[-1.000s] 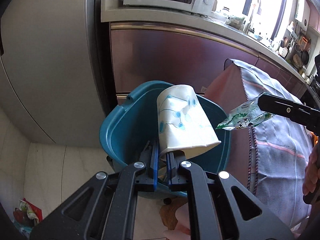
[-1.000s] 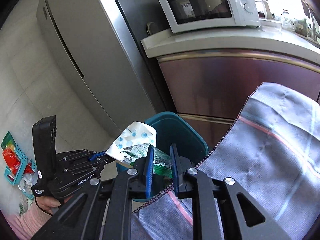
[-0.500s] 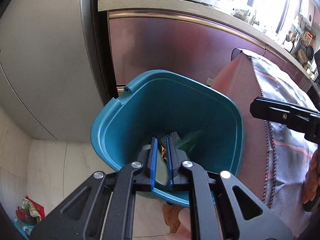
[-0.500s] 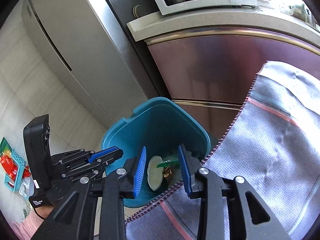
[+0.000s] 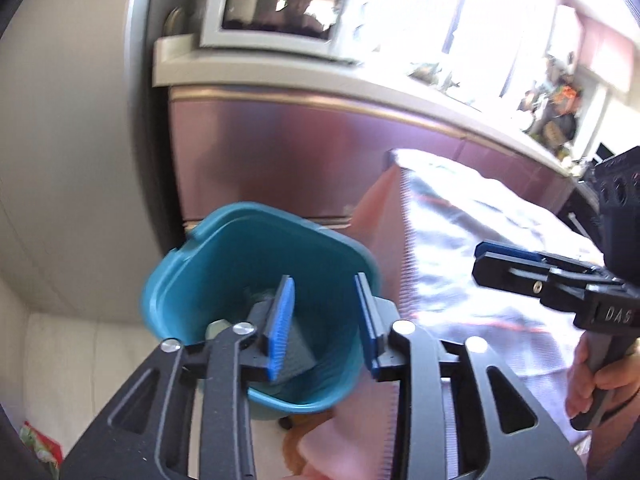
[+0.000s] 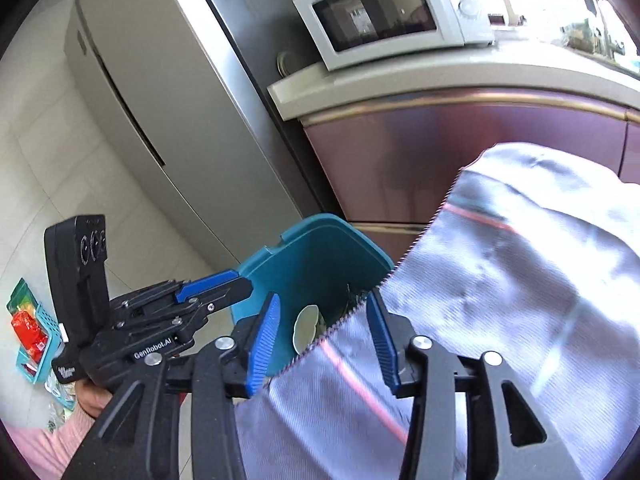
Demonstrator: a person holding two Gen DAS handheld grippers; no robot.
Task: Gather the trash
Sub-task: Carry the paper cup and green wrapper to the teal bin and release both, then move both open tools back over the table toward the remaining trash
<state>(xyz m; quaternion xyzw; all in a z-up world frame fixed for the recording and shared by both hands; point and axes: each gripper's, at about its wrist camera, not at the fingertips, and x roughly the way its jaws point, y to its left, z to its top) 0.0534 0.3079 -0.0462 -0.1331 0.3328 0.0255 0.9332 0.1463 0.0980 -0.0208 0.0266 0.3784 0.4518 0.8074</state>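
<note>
The left gripper (image 5: pixel 326 320) is standing with its blue fingers (image 5: pixel 280 320) partly spread and nothing between them; its jaws have just been opening. The right gripper (image 6: pixel 322 338) is likewise gaping about halfway, empty, jaws just having been opening too. Both are hanging over the teal bin (image 5: pixel 200 264), which is sitting on the floor against the draped edge of the desk, below the counter carrying the microwave (image 6: pixel 384 12). The trash is lying inside the bin: a pale cup rim (image 6: pixel 306 324) is showing at the bottom in the right wrist view.

What could go wrong, as I judge it: the right fingers are hanging just over the fringed tablecloth (image 6: pixel 500 280), so a careless pull-back could be snagging the cloth and dragging it. The two grippers are also near each other and could be knocking together.

Both views are smeared by motion. Most of the bin's contents are hidden behind the fingers and the cloth, so I cannot tell how full it is. The basket (image 6: pixel 32 344) on the floor is cut off at the edge.
</note>
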